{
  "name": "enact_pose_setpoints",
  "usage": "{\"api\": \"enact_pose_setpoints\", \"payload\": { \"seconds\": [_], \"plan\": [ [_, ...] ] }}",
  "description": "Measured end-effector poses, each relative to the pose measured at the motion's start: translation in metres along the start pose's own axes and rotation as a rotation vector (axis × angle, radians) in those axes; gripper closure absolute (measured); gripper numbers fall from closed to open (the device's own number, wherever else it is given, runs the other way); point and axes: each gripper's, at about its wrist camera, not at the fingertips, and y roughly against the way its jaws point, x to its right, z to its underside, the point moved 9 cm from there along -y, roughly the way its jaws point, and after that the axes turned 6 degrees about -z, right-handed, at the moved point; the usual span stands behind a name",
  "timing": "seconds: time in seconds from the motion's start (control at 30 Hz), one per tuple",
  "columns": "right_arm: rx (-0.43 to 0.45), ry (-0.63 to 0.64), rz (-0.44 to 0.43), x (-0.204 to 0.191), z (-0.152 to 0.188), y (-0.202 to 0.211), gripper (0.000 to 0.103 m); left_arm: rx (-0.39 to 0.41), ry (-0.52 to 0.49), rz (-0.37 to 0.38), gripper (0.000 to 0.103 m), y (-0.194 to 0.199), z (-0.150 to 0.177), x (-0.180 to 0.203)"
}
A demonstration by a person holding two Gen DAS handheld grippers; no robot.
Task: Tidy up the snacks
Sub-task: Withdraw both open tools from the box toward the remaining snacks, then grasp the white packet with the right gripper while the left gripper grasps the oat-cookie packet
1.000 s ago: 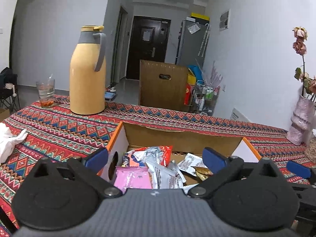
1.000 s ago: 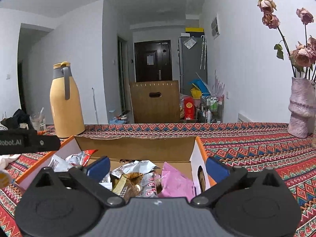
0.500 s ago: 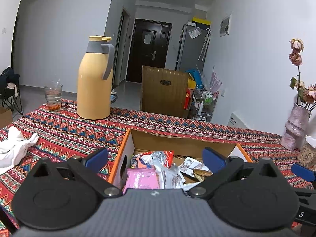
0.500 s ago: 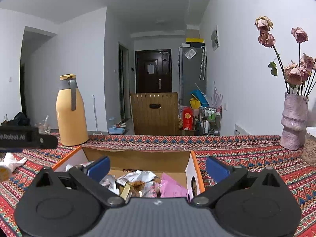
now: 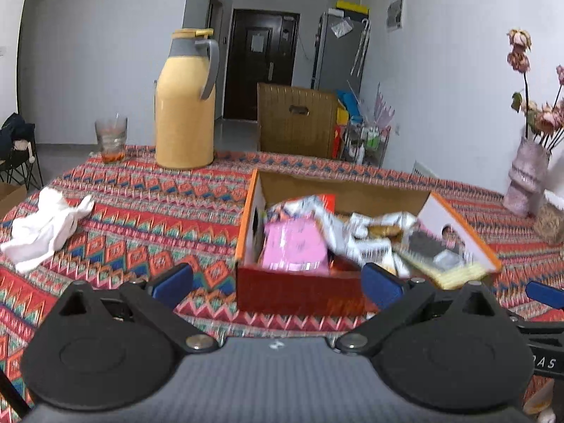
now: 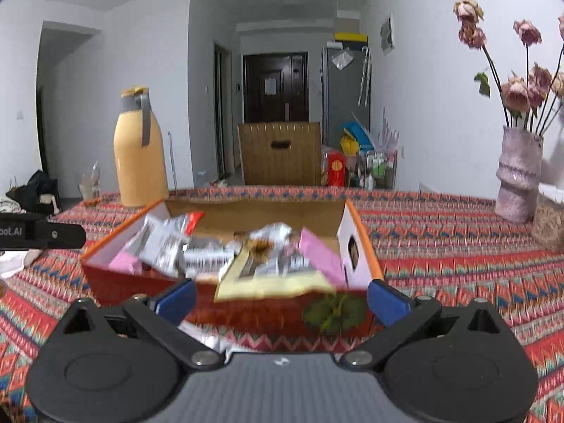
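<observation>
Both tongs, left [image 5: 276,278] and right [image 6: 280,290], are backing away from the snack-filled box [image 5: 299,290], spread wide and empty, so the sorting looks finished.

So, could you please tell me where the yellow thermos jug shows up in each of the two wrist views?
Left wrist view: the yellow thermos jug stands upper left of centre on the far part of the table, left of the snack box.
Right wrist view: the jug is at left, beyond the box's far left corner.
Shared landmark: the dark door at the back of the room.
</observation>
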Motion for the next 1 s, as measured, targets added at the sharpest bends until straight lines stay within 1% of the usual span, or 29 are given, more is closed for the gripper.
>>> {"api": "enact_pose_setpoints", "payload": {
  "seconds": [0.1, 0.23, 0.4, 0.63, 0.83, 0.87, 0.9, 0.93, 1.0],
  "plan": [
    [-0.039, -0.005, -0.002, -0.004, 0.017, 0.001, 0.000, -0.014, -0.018, 0.012, 0.000, 0.002, 0.016, -0.001],
    [-0.103, -0.010, -0.009, -0.012, 0.039, -0.003, 0.000, -0.045, -0.031, 0.024, 0.000, -0.005, 0.038, -0.003],
    [-0.143, -0.018, -0.005, -0.017, 0.053, -0.009, 0.000, -0.060, -0.044, 0.041, 0.000, -0.015, 0.057, -0.001],
    [-0.186, -0.029, 0.023, -0.015, 0.059, -0.021, 0.000, -0.089, -0.012, 0.065, 0.000, -0.023, 0.063, -0.003],
    [-0.230, -0.088, 0.078, -0.002, 0.062, -0.037, 0.000, -0.089, -0.004, 0.069, 0.000, -0.022, 0.062, -0.004],
    [-0.236, -0.098, 0.081, -0.001, 0.062, -0.040, 0.001, -0.090, -0.003, 0.069, 0.000, -0.022, 0.062, -0.004],
    [-0.243, -0.100, 0.078, -0.001, 0.063, -0.041, 0.006, -0.091, -0.001, 0.069, 0.000, -0.022, 0.062, -0.004],
    [-0.252, -0.096, 0.076, -0.002, 0.065, -0.043, 0.014, -0.092, -0.001, 0.070, 0.000, -0.023, 0.062, -0.004],
    [-0.260, -0.068, 0.083, -0.005, 0.068, -0.045, 0.020, -0.095, 0.000, 0.070, 0.000, -0.023, 0.062, -0.004]
  ]
}}
